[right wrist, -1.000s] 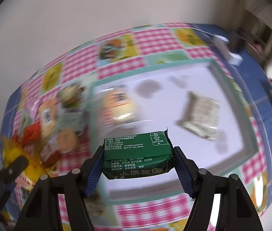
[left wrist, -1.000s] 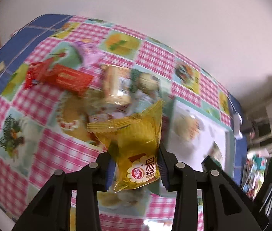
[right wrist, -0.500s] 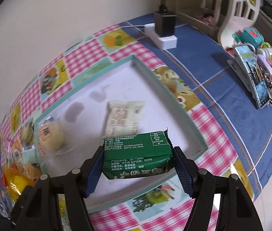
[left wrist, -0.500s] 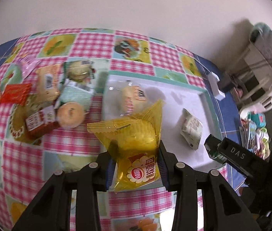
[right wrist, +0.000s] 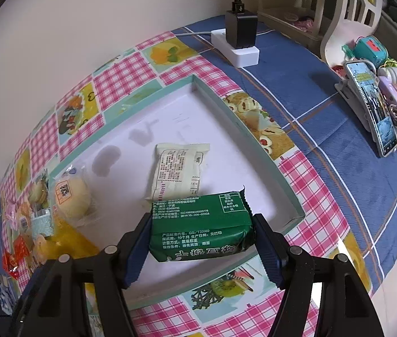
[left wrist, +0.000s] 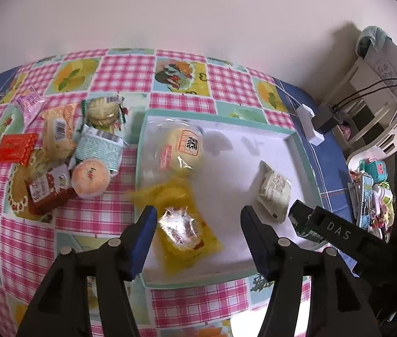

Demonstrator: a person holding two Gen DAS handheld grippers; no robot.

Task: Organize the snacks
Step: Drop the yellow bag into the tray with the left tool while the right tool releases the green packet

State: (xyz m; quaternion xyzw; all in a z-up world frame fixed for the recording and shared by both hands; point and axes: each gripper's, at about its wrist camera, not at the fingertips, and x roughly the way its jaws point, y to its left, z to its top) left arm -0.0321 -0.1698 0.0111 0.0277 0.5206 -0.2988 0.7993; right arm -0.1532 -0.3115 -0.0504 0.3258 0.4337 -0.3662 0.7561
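My left gripper (left wrist: 198,224) hangs over the near left part of the teal-rimmed white tray (left wrist: 302,151), its jaws opening. The yellow snack packet (left wrist: 187,230) lies blurred on the tray floor between the fingers, and the pads do not touch it. A round bun in clear wrap (left wrist: 183,151) and a white packet (left wrist: 274,191) also lie in the tray. My right gripper (right wrist: 201,241) is shut on a green packet (right wrist: 201,227), held above the tray's (right wrist: 226,112) near side, just in front of the white packet (right wrist: 178,168).
A pile of several loose snacks (left wrist: 58,154) lies on the checked cloth left of the tray. A white power strip with a black charger (right wrist: 237,47) sits beyond the tray's far corner. At the right stand a phone on a holder (right wrist: 372,106) and small trinkets.
Both grippers swung from the snack pile over to the tray, then held still. The left jaws have spread and the yellow packet has dropped out of them onto the tray.
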